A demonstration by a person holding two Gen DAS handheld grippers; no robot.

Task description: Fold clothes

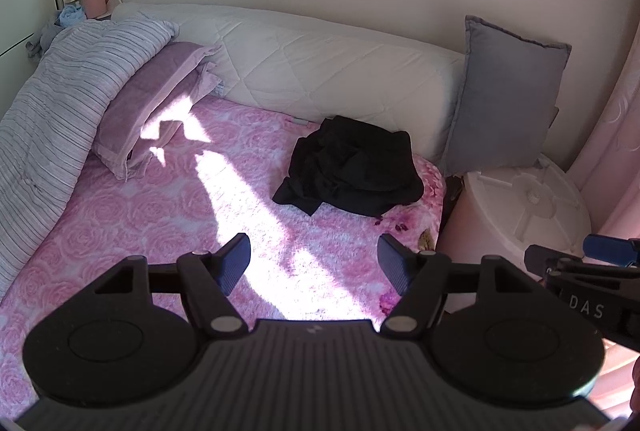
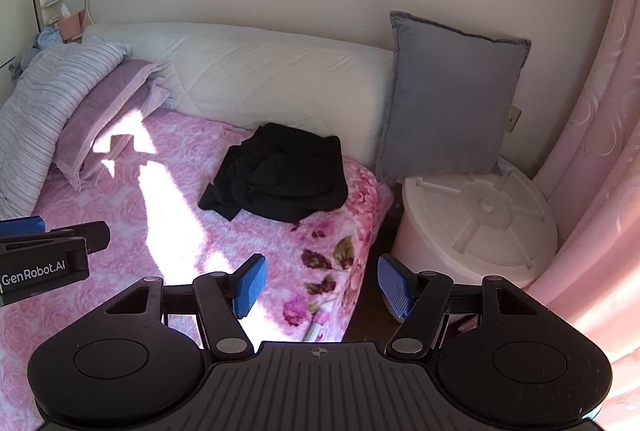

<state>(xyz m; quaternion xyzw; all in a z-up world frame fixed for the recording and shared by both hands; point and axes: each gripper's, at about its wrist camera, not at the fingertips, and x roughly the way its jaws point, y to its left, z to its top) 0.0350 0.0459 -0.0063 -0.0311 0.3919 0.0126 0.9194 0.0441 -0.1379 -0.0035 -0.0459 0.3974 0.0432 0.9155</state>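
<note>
While it lies crumpled in a heap, the black garment (image 1: 352,167) rests on the pink floral bed (image 1: 140,223) near the white quilted headboard (image 1: 320,67), at 12 o'clock from both claws. Grey cushion (image 1: 508,99) stands at 2 o'clock. Left claw (image 1: 314,263) and right claw (image 2: 322,285) hover spread, holding nothing.

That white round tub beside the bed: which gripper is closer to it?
Right. The right gripper hovers over the bed's edge beside the white tub; the left gripper is farther in over the pink blanket.
</note>
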